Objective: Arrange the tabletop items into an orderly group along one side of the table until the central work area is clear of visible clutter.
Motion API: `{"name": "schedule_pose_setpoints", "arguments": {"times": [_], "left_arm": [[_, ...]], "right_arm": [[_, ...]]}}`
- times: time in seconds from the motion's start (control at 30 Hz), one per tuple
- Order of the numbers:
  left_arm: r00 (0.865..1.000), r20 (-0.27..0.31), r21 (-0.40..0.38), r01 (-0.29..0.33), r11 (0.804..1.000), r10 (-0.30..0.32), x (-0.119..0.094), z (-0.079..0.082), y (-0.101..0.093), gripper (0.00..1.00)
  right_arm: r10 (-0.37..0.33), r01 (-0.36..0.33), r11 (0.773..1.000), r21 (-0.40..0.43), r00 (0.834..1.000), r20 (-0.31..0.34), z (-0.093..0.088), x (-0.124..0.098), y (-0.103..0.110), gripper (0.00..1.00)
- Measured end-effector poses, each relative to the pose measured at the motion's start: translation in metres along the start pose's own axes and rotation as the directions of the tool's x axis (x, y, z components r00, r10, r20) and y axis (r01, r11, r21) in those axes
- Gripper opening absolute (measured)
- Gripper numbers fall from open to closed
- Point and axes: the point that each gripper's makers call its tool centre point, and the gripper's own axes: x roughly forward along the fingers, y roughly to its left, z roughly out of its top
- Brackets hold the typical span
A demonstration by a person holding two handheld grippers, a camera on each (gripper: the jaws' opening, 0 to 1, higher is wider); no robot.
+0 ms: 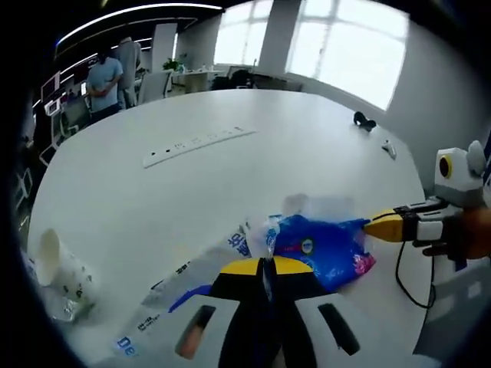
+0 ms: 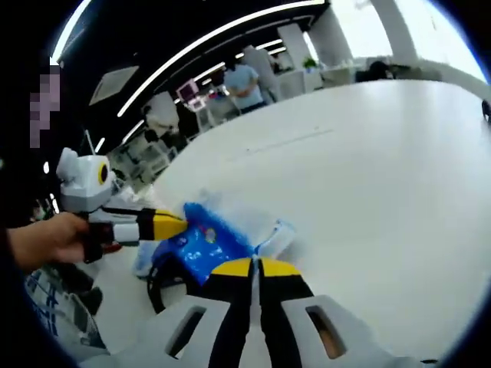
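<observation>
Blue crinkly plastic, a soft packet (image 1: 326, 249) that looks like a tissue pack, lies near one edge of the white table (image 1: 230, 176), held from two ends. In the left gripper view the left gripper (image 1: 265, 264) has its yellow-tipped jaws pressed together on the clear wrapper at the packet's near end, and the right gripper (image 1: 383, 226) comes in from the right with its tip against the far corner. In the right gripper view the right gripper (image 2: 255, 267) shows its jaws drawn in tight on the wrapper's edge, and the left gripper (image 2: 165, 225) meets the packet (image 2: 201, 241) from the other side.

I judge the packet light, limp and slippery (film tends to slide out of a shallow pinch), so a hold on the thick body would be safer than on the loose flap. A paper cup (image 1: 61, 268) lies tipped toward the near left edge, and a white power strip (image 1: 196, 144) sits mid-table.
</observation>
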Motion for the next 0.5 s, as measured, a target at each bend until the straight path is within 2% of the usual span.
{"name": "schedule_pose_setpoints", "arguments": {"times": [0.27, 0.37, 0.5], "left_arm": [[0.999, 0.01, -0.031, 0.038, 0.999, -0.038, 0.006, 0.0, -0.029, 0.03], [0.998, 0.012, -0.039, 0.056, 0.998, -0.056, 0.013, 0.0, -0.043, 0.03], [0.995, -0.006, -0.032, 0.096, 0.995, -0.096, 0.024, -0.004, -0.064, 0.03]], "right_arm": [[-0.02, 0.02, 1.0, 0.01, 1.0, 0.024, 0.003, -0.024, -0.017, 0.0], [-0.039, 0.039, 0.999, 0.009, 0.999, 0.031, 0.003, -0.035, -0.027, 0.0], [-0.081, 0.078, 0.996, 0.05, 0.995, 0.059, 0.004, -0.05, -0.046, 0.0]]}}
